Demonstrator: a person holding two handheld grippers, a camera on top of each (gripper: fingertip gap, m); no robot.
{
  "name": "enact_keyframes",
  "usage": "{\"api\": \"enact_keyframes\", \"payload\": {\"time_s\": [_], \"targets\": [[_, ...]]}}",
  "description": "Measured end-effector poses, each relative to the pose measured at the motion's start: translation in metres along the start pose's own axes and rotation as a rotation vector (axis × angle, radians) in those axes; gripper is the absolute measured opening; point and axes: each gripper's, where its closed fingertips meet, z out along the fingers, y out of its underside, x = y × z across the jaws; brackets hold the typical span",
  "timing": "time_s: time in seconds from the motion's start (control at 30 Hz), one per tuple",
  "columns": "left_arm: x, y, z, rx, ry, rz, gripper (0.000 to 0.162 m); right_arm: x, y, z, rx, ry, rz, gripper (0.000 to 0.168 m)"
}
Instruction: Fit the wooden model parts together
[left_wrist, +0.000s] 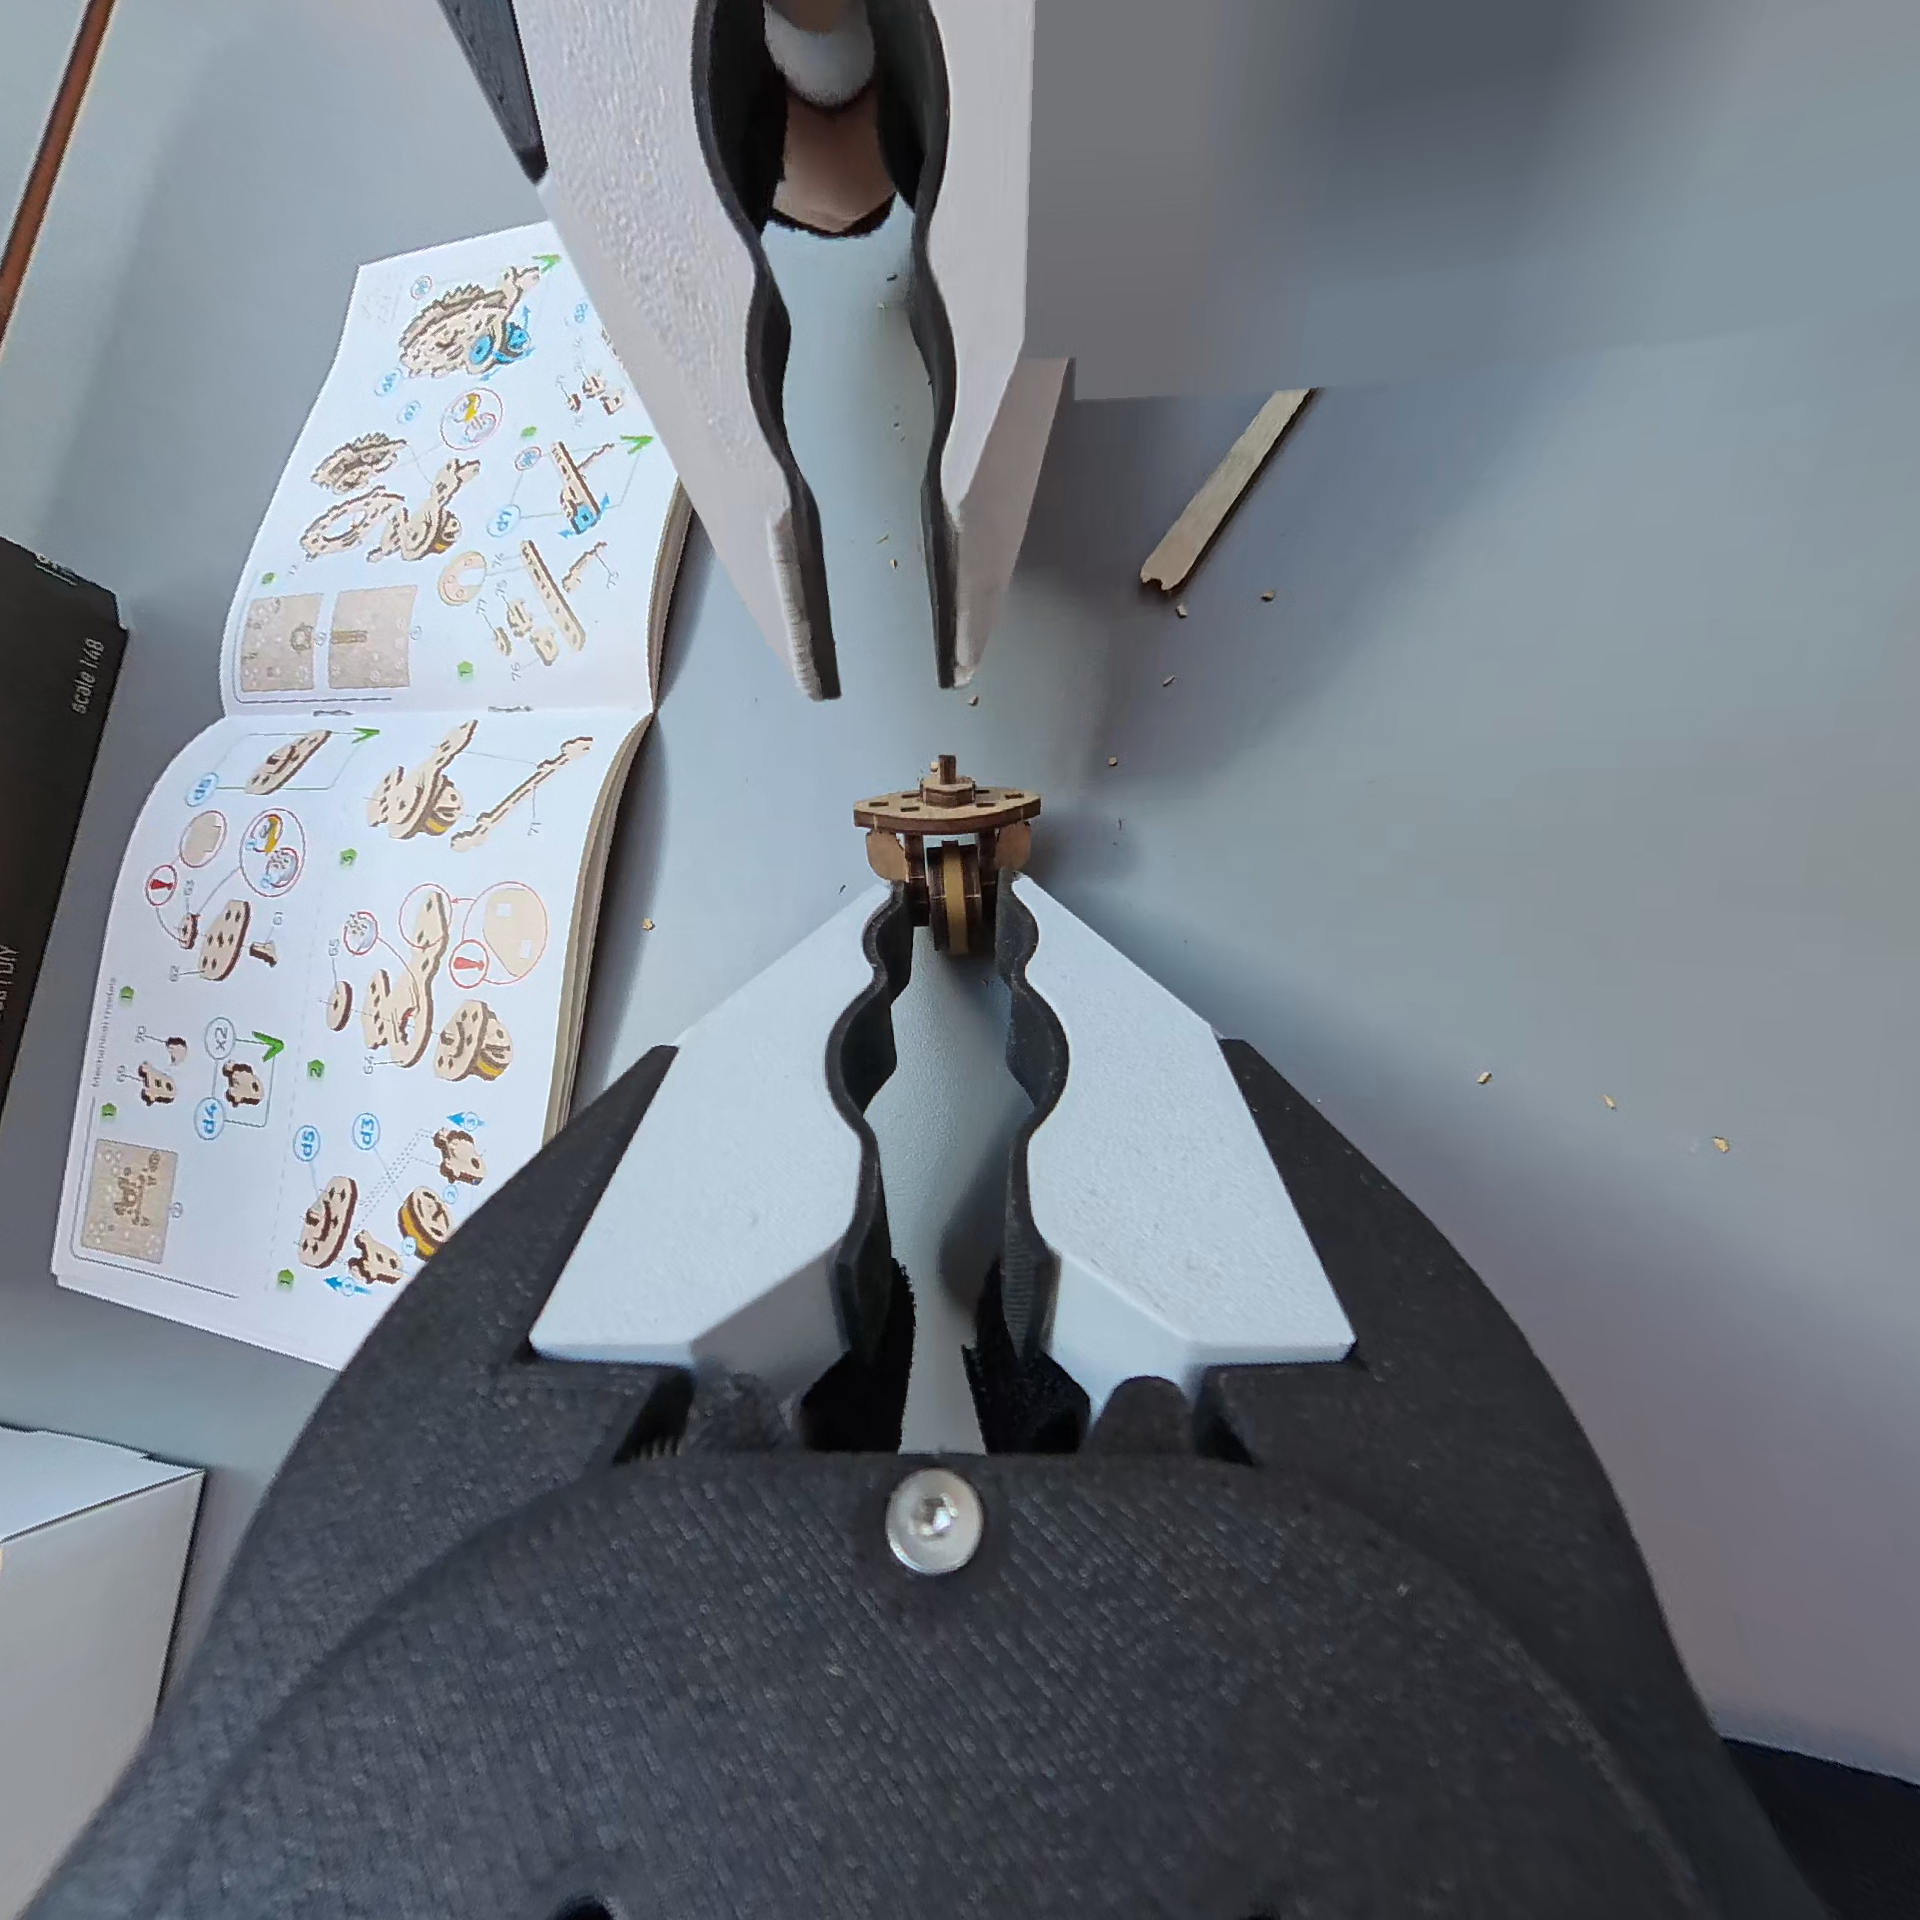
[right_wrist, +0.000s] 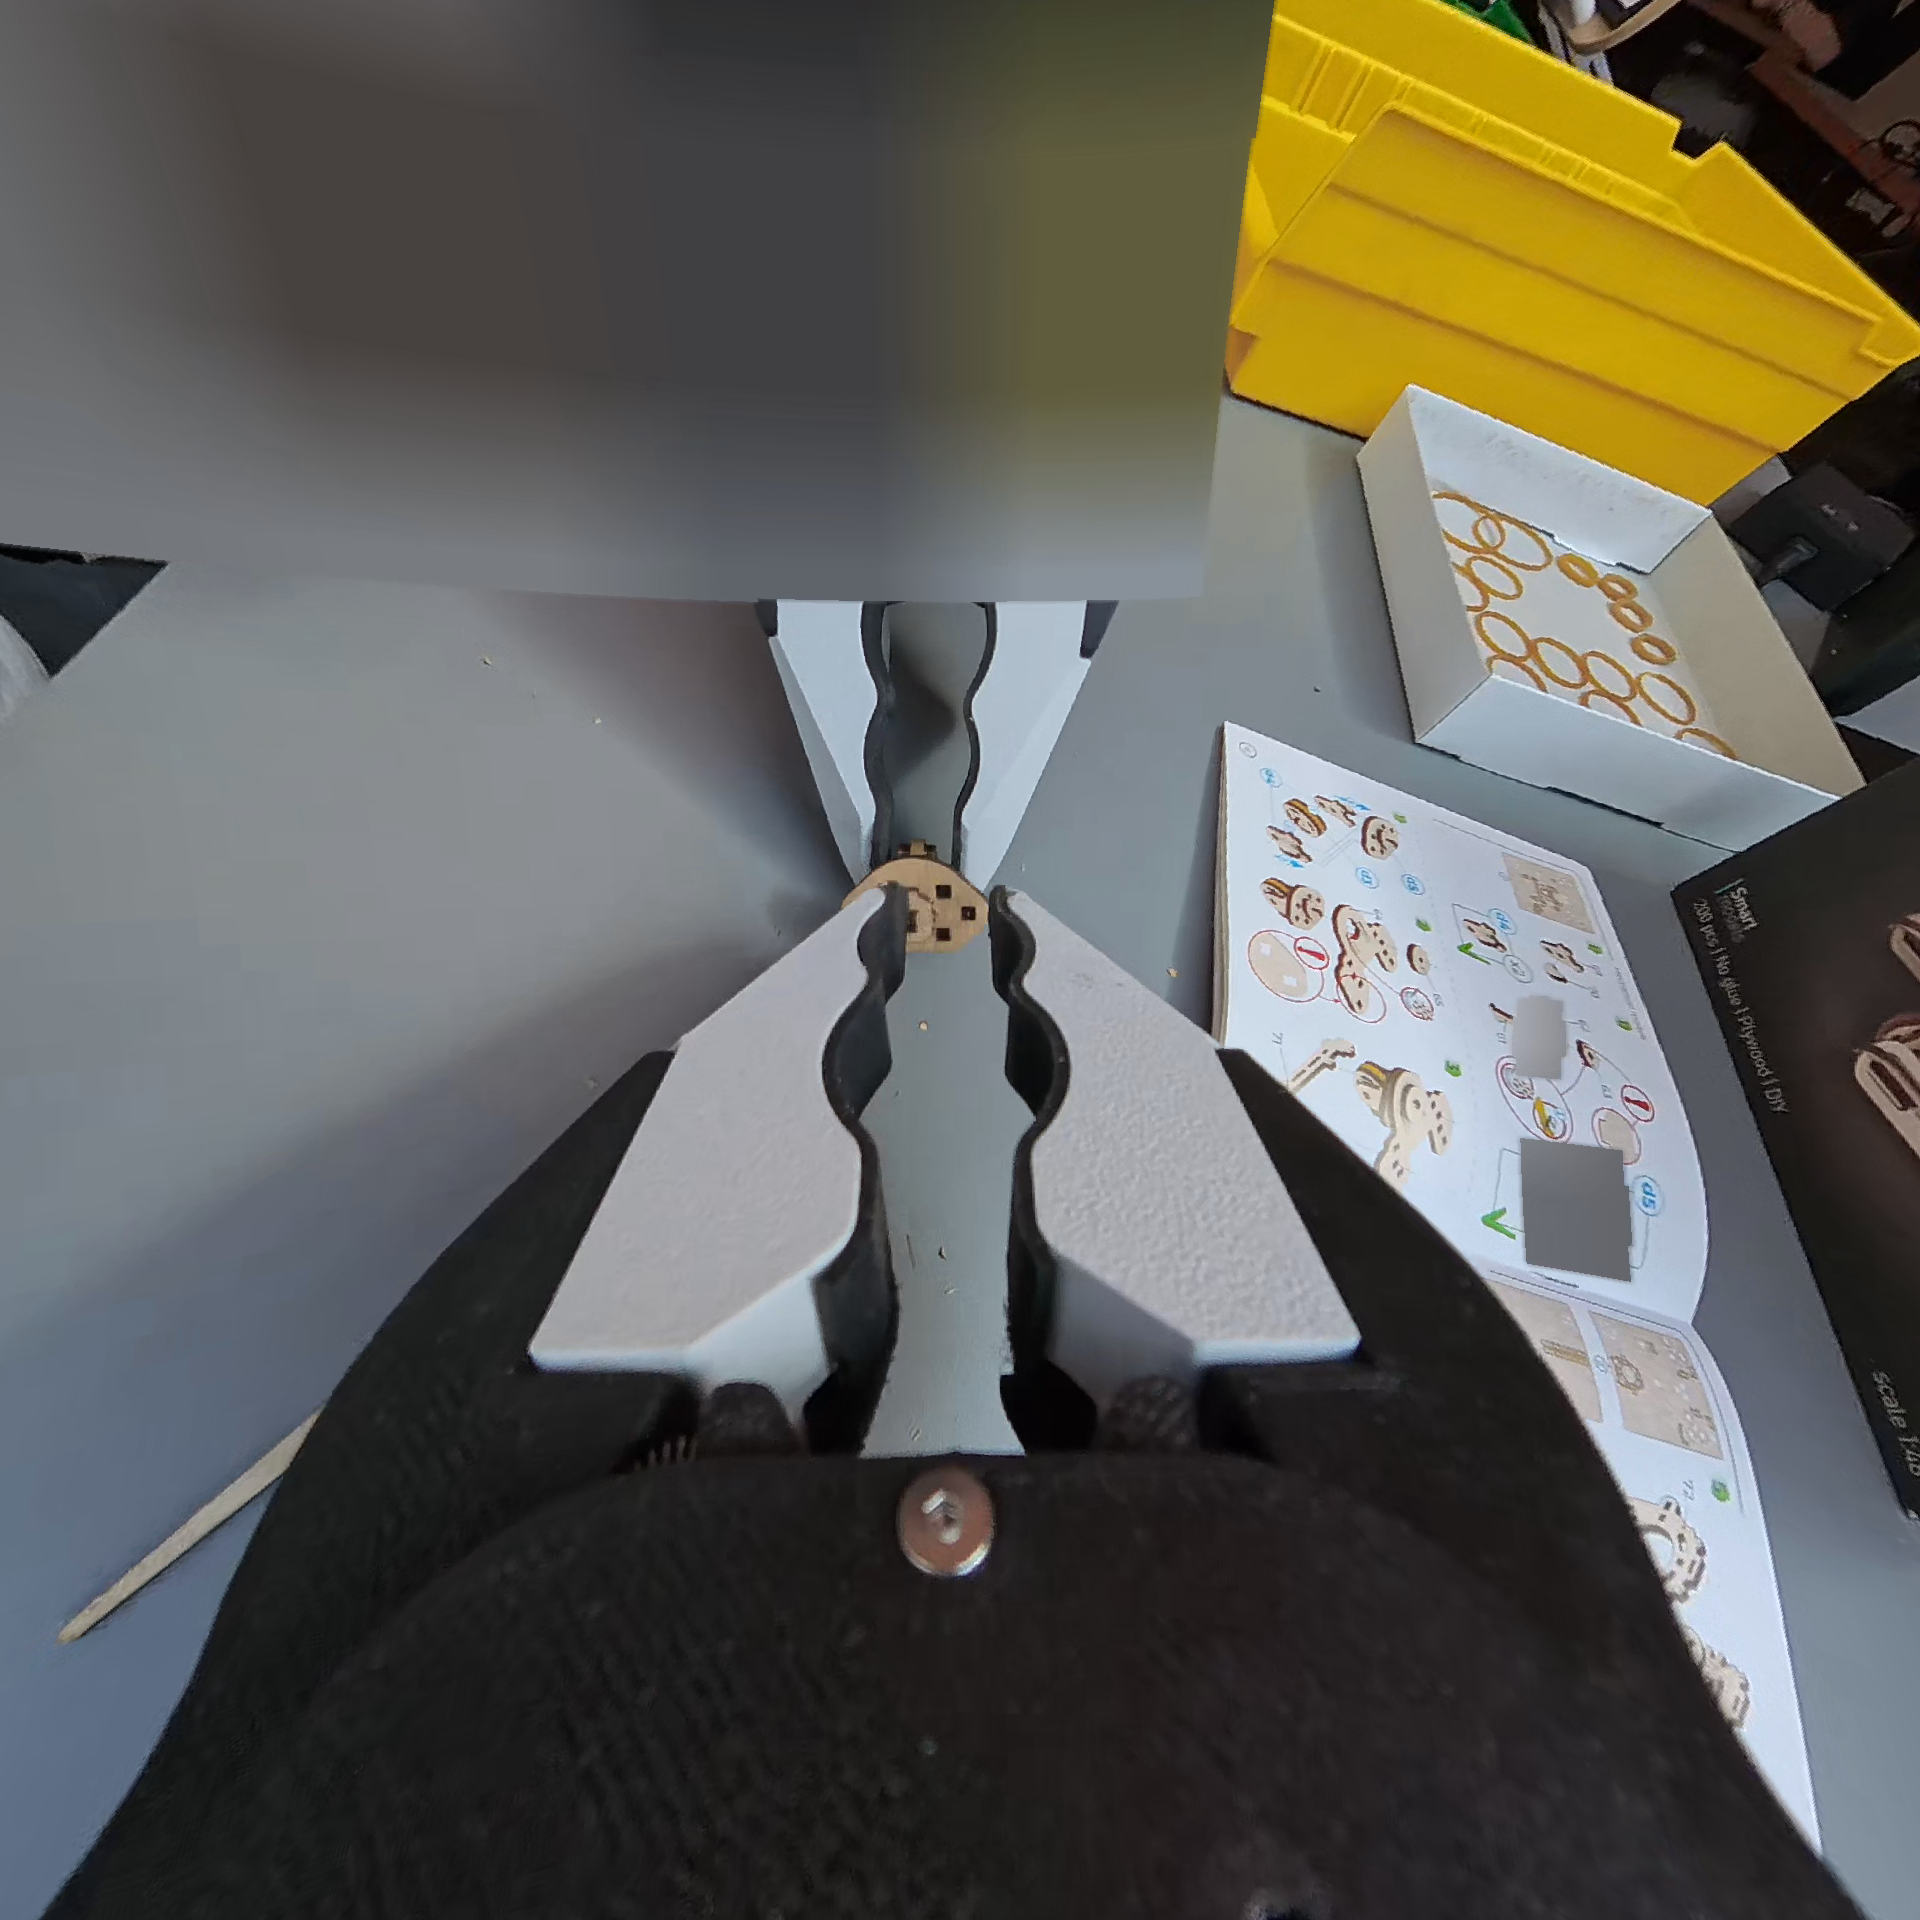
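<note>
A small wooden assembly (left_wrist: 948, 831), a flat plate with holes on top of a wheel with a yellow band, is held over the grey table (left_wrist: 1455, 831). My left gripper (left_wrist: 948, 902) is shut on its wheel part. My right gripper (left_wrist: 888, 681) comes in from the top of the left wrist view, open and empty, with its tips a short way from the plate's top peg. In the right wrist view the right gripper (right_wrist: 940, 904) is open just in front of the plate (right_wrist: 935, 920). The left gripper (right_wrist: 925, 831) grips the assembly from the far side.
An open instruction booklet (left_wrist: 416, 779) (right_wrist: 1455, 1039) lies beside the work spot, with a black box (right_wrist: 1818, 1091) past it. A white tray (right_wrist: 1621, 769) holds several rings, and yellow bins (right_wrist: 1558, 260) stand behind it. A thin wooden stick (left_wrist: 1226, 488) (right_wrist: 187, 1538) and wood crumbs lie on the table. The left gripper's tips are roughly 4 centimeters from the right gripper's. From the right gripper's tips to the thin wooden stick (left_wrist: 1226, 488) is close to 8 centimeters.
</note>
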Motion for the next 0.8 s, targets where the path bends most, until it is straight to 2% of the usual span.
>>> {"api": "enact_keyframes", "payload": {"time_s": [0.23,0.63,0.7,0.8], "targets": [[0.000,0.001,0.000,0.000,0.024,-0.040,0.014,-0.004,0.009,0.006,-0.067,-0.005,-0.012,0.014],[-0.001,0.001,0.001,-0.007,0.036,-0.084,0.014,-0.004,0.008,0.016,-0.052,-0.041,0.043,0.012],[-0.001,0.001,0.000,-0.007,0.034,-0.081,0.014,-0.003,0.002,0.020,-0.042,-0.033,0.020,0.007],[-0.001,0.001,0.000,-0.007,0.033,-0.080,0.014,-0.003,0.006,0.016,-0.076,-0.028,0.018,0.012]]}}
